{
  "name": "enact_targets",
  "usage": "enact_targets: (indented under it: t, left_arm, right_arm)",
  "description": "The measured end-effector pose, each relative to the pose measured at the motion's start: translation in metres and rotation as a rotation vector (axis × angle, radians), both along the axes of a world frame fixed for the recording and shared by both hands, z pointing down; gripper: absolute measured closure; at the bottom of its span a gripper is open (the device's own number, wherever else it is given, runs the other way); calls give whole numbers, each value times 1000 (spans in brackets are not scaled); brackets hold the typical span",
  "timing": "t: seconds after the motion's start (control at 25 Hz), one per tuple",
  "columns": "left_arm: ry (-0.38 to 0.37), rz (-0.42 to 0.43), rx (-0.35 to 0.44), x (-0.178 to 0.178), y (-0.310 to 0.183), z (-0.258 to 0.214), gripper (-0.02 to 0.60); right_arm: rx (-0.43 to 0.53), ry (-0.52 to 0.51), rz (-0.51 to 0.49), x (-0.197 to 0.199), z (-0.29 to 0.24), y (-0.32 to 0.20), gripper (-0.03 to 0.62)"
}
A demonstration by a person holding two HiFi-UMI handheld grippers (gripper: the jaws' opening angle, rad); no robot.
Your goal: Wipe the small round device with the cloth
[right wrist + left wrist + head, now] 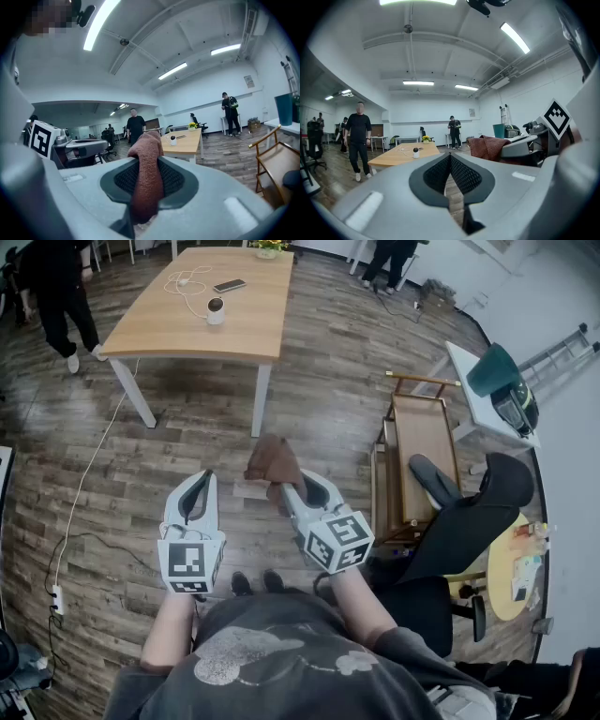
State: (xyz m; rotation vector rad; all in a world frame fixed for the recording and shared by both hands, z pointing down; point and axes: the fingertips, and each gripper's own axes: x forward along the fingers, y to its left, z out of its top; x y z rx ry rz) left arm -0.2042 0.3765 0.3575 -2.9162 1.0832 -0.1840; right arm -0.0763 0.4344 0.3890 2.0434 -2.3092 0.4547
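The small round white device (216, 309) stands on a wooden table (253, 329) far ahead of me, next to a white cable and a phone; it also shows as the device (416, 152) and the device (173, 138) in the gripper views. A reddish-brown cloth (272, 463) hangs pinched in my right gripper (284, 493), and the cloth (146, 178) fills the gap between its pads. My left gripper (199, 491) is held beside it, shut with nothing between its pads. Both grippers are over the floor, well short of the table.
A black office chair (459, 521) and a wooden trolley (417, 442) stand close on my right. A white desk with a teal bin (492, 371) is farther right. People (56, 296) walk near the table's far left. A cable and power strip (56, 596) lie on the floor at left.
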Motion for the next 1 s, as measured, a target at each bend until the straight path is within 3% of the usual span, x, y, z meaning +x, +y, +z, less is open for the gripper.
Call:
enact_targets:
  t: [0.6,1.0]
  left_arm:
    - [7,48,-28,13,-9,2,563]
    - [10,44,-42,-2,-31,8,563]
  right_arm:
    - [-13,22,1,-1,4,-13,516]
    - [2,15,19,-7,3,-35,514]
